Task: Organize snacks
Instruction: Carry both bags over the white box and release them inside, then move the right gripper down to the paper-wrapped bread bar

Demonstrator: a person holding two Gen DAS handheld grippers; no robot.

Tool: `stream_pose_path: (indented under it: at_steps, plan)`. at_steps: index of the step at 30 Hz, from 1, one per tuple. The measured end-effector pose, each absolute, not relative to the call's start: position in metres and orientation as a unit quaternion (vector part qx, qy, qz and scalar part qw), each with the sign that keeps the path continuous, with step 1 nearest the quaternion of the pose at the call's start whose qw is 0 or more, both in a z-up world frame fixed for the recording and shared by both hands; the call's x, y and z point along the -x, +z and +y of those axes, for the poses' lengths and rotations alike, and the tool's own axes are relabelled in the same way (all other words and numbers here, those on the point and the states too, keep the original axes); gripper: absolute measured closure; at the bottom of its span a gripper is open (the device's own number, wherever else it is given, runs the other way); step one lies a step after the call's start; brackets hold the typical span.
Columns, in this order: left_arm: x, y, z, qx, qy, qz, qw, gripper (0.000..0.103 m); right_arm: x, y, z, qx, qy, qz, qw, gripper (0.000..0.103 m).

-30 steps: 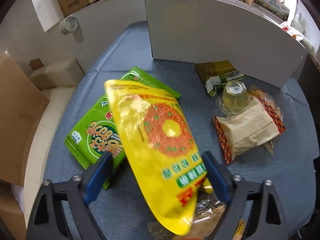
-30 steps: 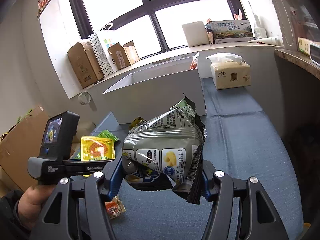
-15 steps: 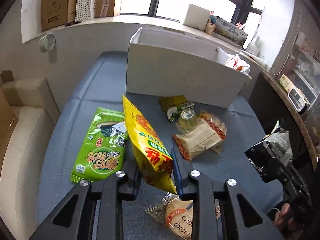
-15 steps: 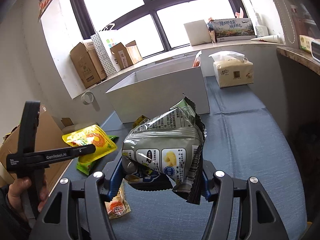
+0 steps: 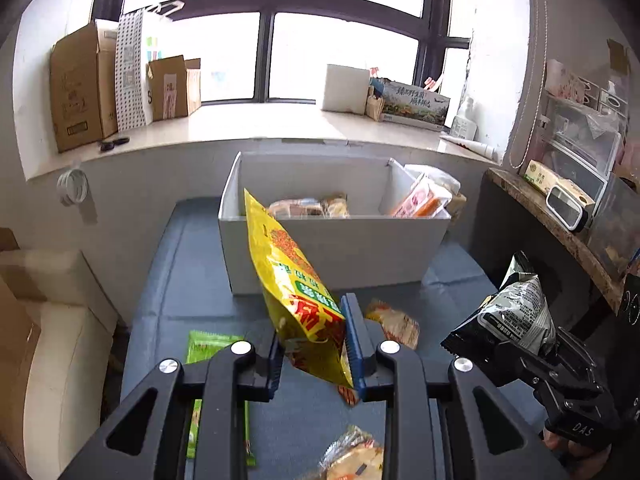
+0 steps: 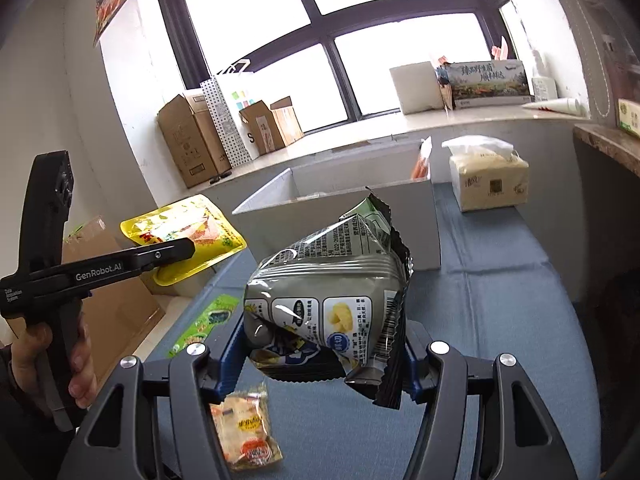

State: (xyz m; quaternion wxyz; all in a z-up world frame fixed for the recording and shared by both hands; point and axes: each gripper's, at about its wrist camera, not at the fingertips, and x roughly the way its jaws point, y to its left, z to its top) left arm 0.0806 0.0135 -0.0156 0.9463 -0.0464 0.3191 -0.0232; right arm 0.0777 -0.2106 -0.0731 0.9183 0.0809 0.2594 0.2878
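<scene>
left fingers [image 5: 316, 354] squeezing yellow bag [image 5: 296, 292] near white box [image 5: 336, 248] | right fingers [image 6: 320, 364] squeezing gray bag [image 6: 328, 300] | left tool reading "GenRobot.AI"

1. Green packet [image 5: 208, 350]: mostly hidden behind the left gripper [image 5: 314, 354] frame; only its top end and a strip show in the left wrist view.
2. Yellow bag [image 5: 296, 292]: lower corner clamped between the jaws; print there too creased to read.
3. Wrapped cracker pack [image 5: 352, 458]: cut off by the bottom edge of the left wrist view.
4. White bin [image 5: 340, 248]: near wall hides most of the contents; only the tops of packets show over the rim.
5. Grey snack bag [image 6: 332, 300]: bottom hidden behind the right gripper [image 6: 320, 364] jaws; small print illegible.
6. Hand [image 6: 76, 360]: partly cut off by the left edge of the right wrist view.
</scene>
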Motion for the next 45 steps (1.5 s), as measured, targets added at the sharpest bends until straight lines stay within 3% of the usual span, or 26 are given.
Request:
stream_pose_path:
  at_steps: [8, 15, 17, 18, 19, 20, 31, 38, 45]
  plan:
    - [-0.155, 0.035, 0.020, 0.021, -0.052, 0.274, 0.960, 0.073, -0.153, -0.015, -0.190, -0.039, 0.282, 0.232, 0.930, 0.036]
    - [-0.239, 0.027, 0.026, -0.006, -0.046, 0.305, 0.951, 0.072, -0.253, 0.001, -0.166, -0.025, 0.257, 0.276, 0.926, 0.035]
    - [-0.253, 0.019, 0.028, -0.014, -0.049, 0.305, 0.951, 0.058, -0.273, 0.002, -0.160, -0.008, 0.248, 0.279, 0.928, 0.027]
    - [-0.259, 0.015, 0.030, -0.026, -0.036, 0.304, 0.952, 0.025, -0.282, 0.001, -0.158, -0.002, 0.245, 0.283, 0.928, 0.015]
    - [-0.263, 0.009, 0.032, -0.035, -0.020, 0.305, 0.951, 0.000, -0.292, 0.000, -0.157, -0.001, 0.236, 0.290, 0.927, 0.007]
    - [-0.264, 0.007, 0.035, -0.038, -0.010, 0.299, 0.954, 0.000, -0.301, -0.002, -0.158, -0.009, 0.222, 0.299, 0.928, 0.000]
    - [-0.228, 0.001, 0.051, -0.013, -0.034, 0.305, 0.952, 0.000, -0.283, 0.000, -0.174, -0.040, 0.219, 0.283, 0.933, 0.000]
    - [-0.165, 0.011, 0.053, -0.005, -0.039, 0.297, 0.954, 0.000, -0.212, 0.009, -0.184, -0.046, 0.271, 0.237, 0.932, 0.000]
    - [-0.078, -0.016, 0.067, 0.015, -0.033, 0.315, 0.948, 0.000, -0.128, -0.037, -0.182, -0.023, 0.295, 0.256, 0.920, 0.000]
